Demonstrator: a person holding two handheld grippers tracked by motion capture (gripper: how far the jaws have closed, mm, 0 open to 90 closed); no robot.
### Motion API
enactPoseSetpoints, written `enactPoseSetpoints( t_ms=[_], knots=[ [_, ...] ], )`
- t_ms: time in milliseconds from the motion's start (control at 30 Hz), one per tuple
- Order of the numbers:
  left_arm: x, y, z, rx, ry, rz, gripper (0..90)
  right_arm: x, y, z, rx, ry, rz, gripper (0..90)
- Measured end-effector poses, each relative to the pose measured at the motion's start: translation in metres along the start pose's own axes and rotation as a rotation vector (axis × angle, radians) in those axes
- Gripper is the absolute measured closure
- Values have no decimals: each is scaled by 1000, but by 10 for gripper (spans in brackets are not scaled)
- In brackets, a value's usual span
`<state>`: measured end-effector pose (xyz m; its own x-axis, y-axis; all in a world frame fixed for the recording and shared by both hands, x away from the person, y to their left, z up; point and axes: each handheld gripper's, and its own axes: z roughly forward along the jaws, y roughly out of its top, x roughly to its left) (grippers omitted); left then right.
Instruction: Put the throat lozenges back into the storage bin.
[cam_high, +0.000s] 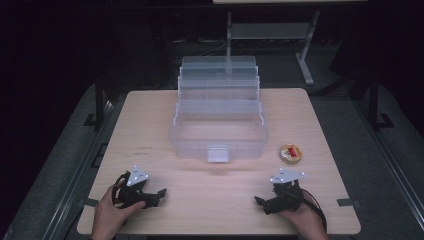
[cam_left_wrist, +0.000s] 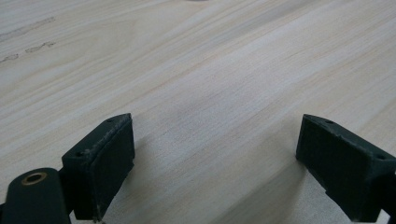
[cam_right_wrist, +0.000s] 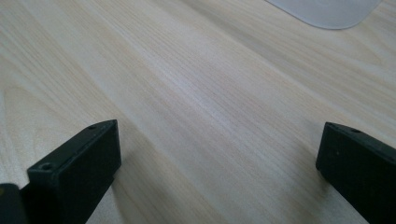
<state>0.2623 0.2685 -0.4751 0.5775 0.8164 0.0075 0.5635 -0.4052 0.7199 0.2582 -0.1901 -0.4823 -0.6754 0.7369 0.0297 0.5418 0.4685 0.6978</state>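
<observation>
I hold my left black two-jaw gripper (cam_high: 159, 194) low over the near left part of the pale wooden rectangular table (cam_high: 150, 115), my left hand (cam_high: 109, 212) wrapped around its body, and its jaws stand wide apart with bare wood grain between them in the left gripper view. My right black two-jaw gripper (cam_high: 259, 202) sits near the front right of the table in my right hand (cam_high: 304, 219), pointing inward toward the other one; its jaws are likewise spread wide with nothing between them (the right gripper view has a pale translucent corner at its top edge, which I take for the box). Each gripper carries its grey three-cornered plate on top. In the middle of the table stands a clear translucent plastic box with stepped tiers opened out behind it (cam_high: 218, 120), a small latch tab at its front wall facing me. To the right of the box, apart from it, lies a small round yellow object with a red patch on top (cam_high: 290, 153); I cannot tell what it is. Both grippers are well apart from the box and from the round object.
</observation>
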Motion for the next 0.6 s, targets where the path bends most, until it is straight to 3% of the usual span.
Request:
enactPoseSetpoints(
  t_ms=[200,600],
  knots=[
    [0,0,0,0,0,1,106,-1,0,0,3,5,-4,0],
    [0,0,0,0,-1,2,107,0,11,0,91,9,-27,0]
  ],
)
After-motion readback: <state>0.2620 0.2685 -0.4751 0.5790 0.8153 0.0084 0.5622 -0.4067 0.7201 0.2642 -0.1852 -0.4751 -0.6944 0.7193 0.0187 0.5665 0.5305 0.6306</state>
